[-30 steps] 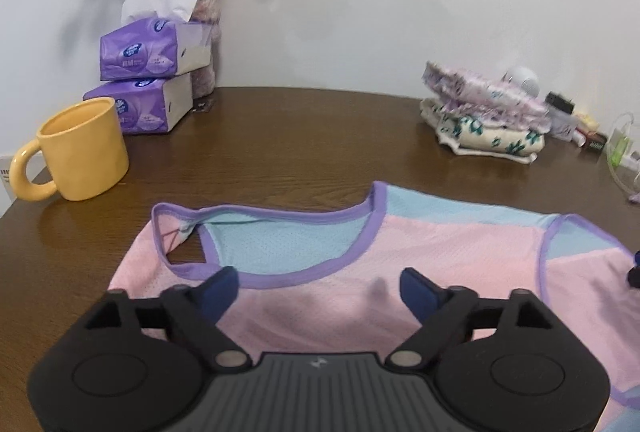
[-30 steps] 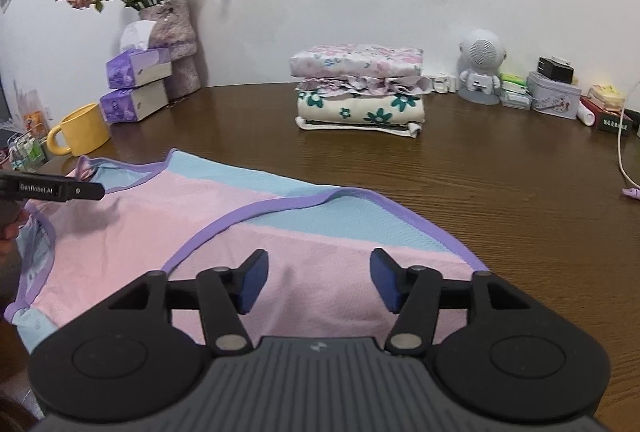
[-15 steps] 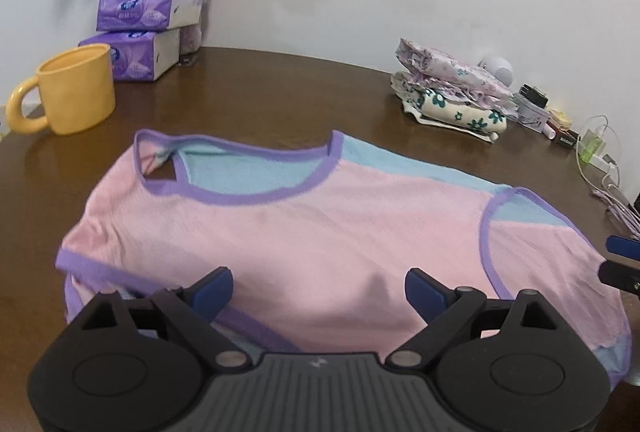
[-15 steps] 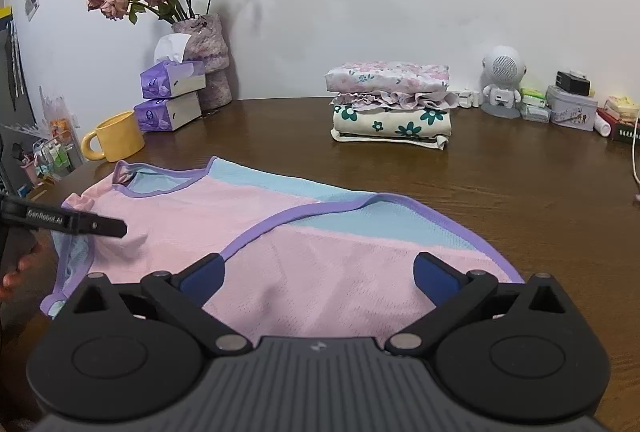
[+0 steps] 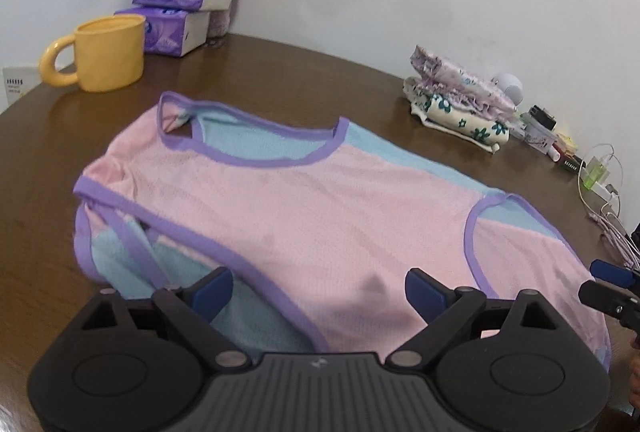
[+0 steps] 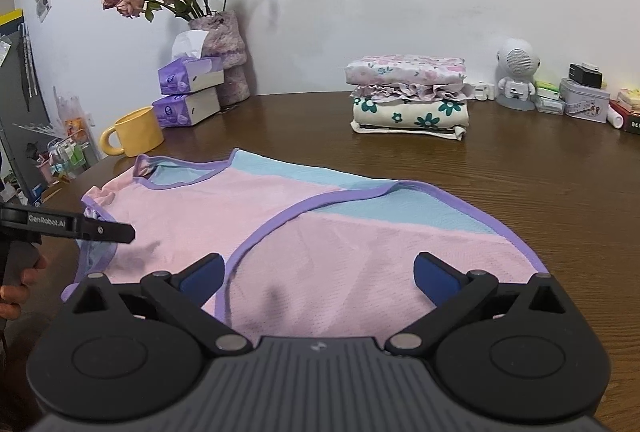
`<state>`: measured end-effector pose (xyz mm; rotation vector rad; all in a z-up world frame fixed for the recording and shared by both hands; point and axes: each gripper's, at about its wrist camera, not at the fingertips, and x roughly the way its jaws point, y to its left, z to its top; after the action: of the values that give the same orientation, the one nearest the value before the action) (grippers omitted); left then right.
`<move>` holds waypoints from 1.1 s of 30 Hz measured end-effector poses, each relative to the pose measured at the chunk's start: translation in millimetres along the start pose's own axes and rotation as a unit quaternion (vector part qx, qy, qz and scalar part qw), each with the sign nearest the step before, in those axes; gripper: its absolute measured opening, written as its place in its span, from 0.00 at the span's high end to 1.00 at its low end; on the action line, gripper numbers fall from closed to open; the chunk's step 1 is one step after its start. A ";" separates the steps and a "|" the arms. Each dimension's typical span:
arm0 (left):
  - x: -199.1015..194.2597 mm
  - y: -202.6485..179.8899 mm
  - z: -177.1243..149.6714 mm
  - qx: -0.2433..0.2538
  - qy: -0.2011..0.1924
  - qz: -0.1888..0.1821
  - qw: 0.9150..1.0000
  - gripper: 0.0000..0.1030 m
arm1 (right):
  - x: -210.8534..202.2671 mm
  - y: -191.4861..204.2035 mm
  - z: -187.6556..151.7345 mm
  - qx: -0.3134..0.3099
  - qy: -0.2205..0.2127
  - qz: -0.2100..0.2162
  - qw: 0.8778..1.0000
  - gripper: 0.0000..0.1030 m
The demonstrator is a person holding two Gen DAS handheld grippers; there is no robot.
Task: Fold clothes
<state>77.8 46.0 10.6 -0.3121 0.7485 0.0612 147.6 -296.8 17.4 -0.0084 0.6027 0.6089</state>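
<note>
Both the left claw [image 5: 318, 286] and the right claw [image 6: 318, 274] hang spread and empty above a pink sleeveless top [image 5: 320, 208] lying flat on the counter [image 6: 540, 176].

Shirt [image 6: 304, 228] on table [image 6: 540, 192]; folded stack [image 6: 410, 98] behind, seemingly near wall.

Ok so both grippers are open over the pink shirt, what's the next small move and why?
Probably lower the left gripper and close it on the rumpled sleeve. The pink shirt lies flat except there, where its purple-trimmed edge has bunched. The right gripper hangs open above the other armhole.
</note>
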 end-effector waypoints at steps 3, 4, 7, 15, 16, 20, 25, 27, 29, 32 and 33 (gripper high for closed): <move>-3.3 -3.9 -2.9 -0.001 0.006 -0.022 1.000 0.09 | -0.8 1.0 -1.1 0.001 -0.001 0.004 1.000 0.01; -4.3 -5.9 -3.4 -0.003 0.007 -0.026 1.000 0.09 | -1.1 1.4 -1.4 0.002 -0.001 0.005 1.000 0.00; -5.6 -10.8 -3.9 -0.005 0.010 -0.024 1.000 0.09 | -1.6 2.3 -2.4 0.003 0.001 0.010 1.000 0.01; -5.2 -11.4 -5.0 -0.032 0.019 -0.011 0.999 0.09 | -3.7 1.3 -3.3 0.009 -0.001 0.016 1.000 0.00; -5.0 -11.5 -5.1 -0.032 0.019 -0.011 0.999 0.07 | -2.7 -0.3 -3.2 0.014 0.002 0.016 1.000 0.01; -3.3 -16.5 -7.4 -0.018 0.023 -0.010 1.000 0.00 | -2.1 -6.1 -2.6 0.031 0.004 0.022 0.999 0.00; -2.0 -21.6 -9.7 -0.011 0.018 0.002 1.000 0.00 | 0.9 -10.2 -2.9 0.044 0.011 0.027 0.999 0.00; -1.1 -22.3 -9.4 -0.011 0.017 0.003 1.000 0.00 | 2.0 -11.3 -3.3 0.047 0.014 0.029 0.998 0.00; -0.1 -23.2 -9.6 -0.007 0.014 0.006 1.000 0.00 | 2.8 -12.2 -3.5 0.049 0.016 0.030 0.998 0.00; 0.9 -25.6 -10.3 0.002 0.014 0.012 1.000 0.00 | 3.2 -12.6 -3.8 0.050 0.018 0.031 0.998 0.00; 1.3 -26.1 -10.4 0.003 0.014 0.014 1.000 0.00 | 3.1 -12.6 -3.8 0.051 0.017 0.031 0.998 0.00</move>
<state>76.2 17.9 9.3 -0.2968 0.7803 0.0804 154.4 -306.2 10.5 0.0950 0.6687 0.6385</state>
